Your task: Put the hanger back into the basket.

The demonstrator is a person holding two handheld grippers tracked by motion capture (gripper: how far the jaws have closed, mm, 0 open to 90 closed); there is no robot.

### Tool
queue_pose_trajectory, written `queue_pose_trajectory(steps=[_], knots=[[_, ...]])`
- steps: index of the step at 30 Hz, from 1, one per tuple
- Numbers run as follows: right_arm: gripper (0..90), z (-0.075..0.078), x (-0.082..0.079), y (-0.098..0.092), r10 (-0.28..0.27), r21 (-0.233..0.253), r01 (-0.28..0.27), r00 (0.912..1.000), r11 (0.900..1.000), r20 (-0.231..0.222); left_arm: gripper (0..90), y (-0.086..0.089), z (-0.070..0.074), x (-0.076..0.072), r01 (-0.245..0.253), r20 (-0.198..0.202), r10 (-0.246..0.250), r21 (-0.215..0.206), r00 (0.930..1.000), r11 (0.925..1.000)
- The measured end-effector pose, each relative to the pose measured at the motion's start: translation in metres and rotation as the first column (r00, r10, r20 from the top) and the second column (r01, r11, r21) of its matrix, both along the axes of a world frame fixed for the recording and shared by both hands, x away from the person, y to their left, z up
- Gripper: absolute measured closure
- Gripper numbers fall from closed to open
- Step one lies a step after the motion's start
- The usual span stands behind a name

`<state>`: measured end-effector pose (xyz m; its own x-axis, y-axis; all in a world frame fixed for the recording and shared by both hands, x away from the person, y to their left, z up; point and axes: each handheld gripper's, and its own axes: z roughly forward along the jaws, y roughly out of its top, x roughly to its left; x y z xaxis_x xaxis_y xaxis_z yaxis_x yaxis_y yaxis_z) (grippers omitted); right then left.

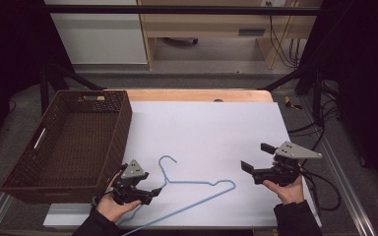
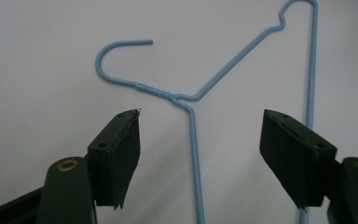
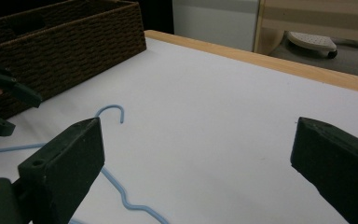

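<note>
A light blue wire hanger [image 1: 192, 182] lies flat on the white sheet [image 1: 206, 132] near the front edge, its hook pointing toward the far side. My left gripper [image 1: 153, 191] is open just left of the hanger's neck. In the left gripper view the hanger [image 2: 235, 64] has one wire running between the spread jaws of this gripper [image 2: 200, 116], untouched. My right gripper [image 1: 257, 157] is open and empty, off the hanger's right end. From the right gripper view the hanger's hook [image 3: 109, 107] lies past this gripper's [image 3: 198, 133] left jaw.
A dark brown wicker basket [image 1: 120, 132] stands at the left, beside the sheet, also seen as the basket [image 3: 74, 37]. The table's wooden edge [image 1: 197, 95] runs along the back. Black cables [image 1: 325, 191] trail off the right side.
</note>
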<state>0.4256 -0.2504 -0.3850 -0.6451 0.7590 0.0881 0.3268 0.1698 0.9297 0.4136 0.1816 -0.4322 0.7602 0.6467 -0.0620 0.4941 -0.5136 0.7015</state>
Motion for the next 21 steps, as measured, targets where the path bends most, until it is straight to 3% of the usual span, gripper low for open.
queue_pose_trajectory(steps=[5,8,12,15,17,21], knots=[[3.2,-0.001,0.000,0.002,0.008,-0.004,-0.008,1.0000,1.000,-0.004,38.8,-0.003,-0.008,0.001,0.001,-0.016,0.000,0.040,0.9999,0.9992],[3.3,-0.001,0.000,0.002,0.006,-0.005,-0.006,0.9999,1.000,-0.009,41.7,-0.004,-0.012,0.002,-0.003,0.000,0.003,0.060,1.0000,0.9982],[3.2,-0.002,0.001,0.003,0.007,-0.007,-0.007,0.9999,1.000,-0.012,47.8,-0.007,-0.017,0.001,0.021,-0.007,-0.020,0.075,0.9998,0.9970],[3.2,-0.002,0.001,0.004,0.008,-0.005,-0.008,0.9999,1.000,-0.014,48.0,-0.010,-0.020,0.001,0.041,-0.004,-0.041,0.103,0.9992,0.9939],[3.2,-0.003,0.001,0.004,0.010,-0.008,-0.010,0.9999,1.000,-0.013,48.4,-0.012,-0.021,0.001,0.045,-0.034,-0.042,0.112,0.9985,0.9927],[3.2,-0.003,0.001,0.005,0.013,-0.011,-0.014,0.9998,1.000,-0.016,50.3,-0.013,-0.026,0.002,0.027,-0.041,-0.022,0.127,0.9989,0.9915]])
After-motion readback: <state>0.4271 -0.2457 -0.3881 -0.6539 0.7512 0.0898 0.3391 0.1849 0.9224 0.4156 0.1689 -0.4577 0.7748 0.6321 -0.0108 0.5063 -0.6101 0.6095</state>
